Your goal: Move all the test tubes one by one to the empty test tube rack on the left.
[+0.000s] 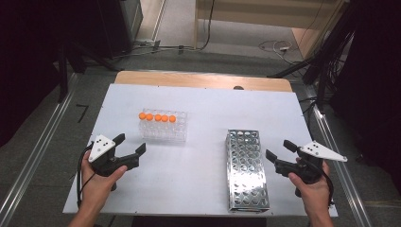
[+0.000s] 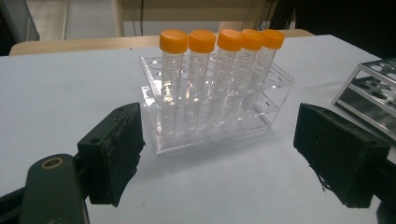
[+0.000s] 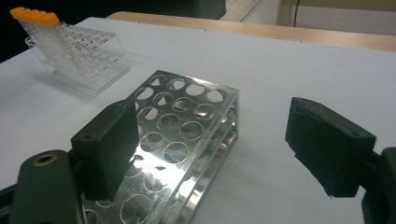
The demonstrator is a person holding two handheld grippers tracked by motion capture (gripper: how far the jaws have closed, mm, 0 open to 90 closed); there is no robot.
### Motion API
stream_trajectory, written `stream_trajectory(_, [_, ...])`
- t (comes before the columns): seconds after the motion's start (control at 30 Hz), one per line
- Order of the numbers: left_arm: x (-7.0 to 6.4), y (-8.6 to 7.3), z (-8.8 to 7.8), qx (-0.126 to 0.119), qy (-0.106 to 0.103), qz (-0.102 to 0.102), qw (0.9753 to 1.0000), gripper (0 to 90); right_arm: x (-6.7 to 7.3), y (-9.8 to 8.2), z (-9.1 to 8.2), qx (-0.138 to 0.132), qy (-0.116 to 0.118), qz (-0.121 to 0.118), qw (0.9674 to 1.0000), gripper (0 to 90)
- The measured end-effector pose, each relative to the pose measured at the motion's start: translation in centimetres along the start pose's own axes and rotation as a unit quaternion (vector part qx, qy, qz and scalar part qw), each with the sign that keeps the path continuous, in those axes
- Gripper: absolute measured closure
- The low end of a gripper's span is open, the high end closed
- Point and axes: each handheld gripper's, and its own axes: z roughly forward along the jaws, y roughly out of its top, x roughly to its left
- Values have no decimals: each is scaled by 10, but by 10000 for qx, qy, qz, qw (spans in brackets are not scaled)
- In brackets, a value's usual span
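Orange-capped tubes [image 1: 157,117], five in a row, stand upright in the back row of a clear plastic rack [image 1: 163,126] at centre-left of the high view, well apart from both grippers.

Nearest, at the lower left of that view, a hand holds the left gripper [image 1: 128,143], its jaws spread wide with nothing between them. In the left gripper view the two black pads sit at the lower left and lower right, and the clear plastic rack [image 2: 212,119] stands on the sheet beyond the gap, its tubes [image 2: 217,77] across the upper middle.

At the lower right of the high view another hand holds the right gripper [image 1: 279,149], jaws likewise wide and empty, just right of a metal rack [image 1: 246,168] that lies lengthwise at lower centre-right. In the right gripper view the metal rack [image 3: 180,135], all its visible holes empty, runs from behind the left pad toward the middle of the frame.

Both racks rest on a white sheet [image 1: 203,109]; beyond its far edge a strip of the wooden table [image 1: 198,79] shows.
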Motion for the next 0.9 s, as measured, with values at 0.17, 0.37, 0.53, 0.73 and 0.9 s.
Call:
stream_trajectory(0.17, [1, -1, -2, 5, -11, 14, 10000, 171, -3, -4, -4, 2, -45, 46, 10000, 158])
stream_trajectory(0.37, [4, -2, -4, -1, 20, -17, 10000, 171, -7, -7, -8, 4, -107, 80, 9999, 158])
stream_trajectory(0.53, [6, -3, -5, 27, 34, 19, 10000, 171, -9, -10, -11, 1, -138, 105, 9998, 158])
stream_trajectory(0.73, [7, -3, -7, 44, 42, 42, 10000, 169, -13, -12, -15, -10, -201, 128, 9997, 158])
stream_trajectory(0.9, [12, -5, -8, 80, 76, 17, 9999, 169, -19, -16, -21, -8, -322, 167, 9993, 158])
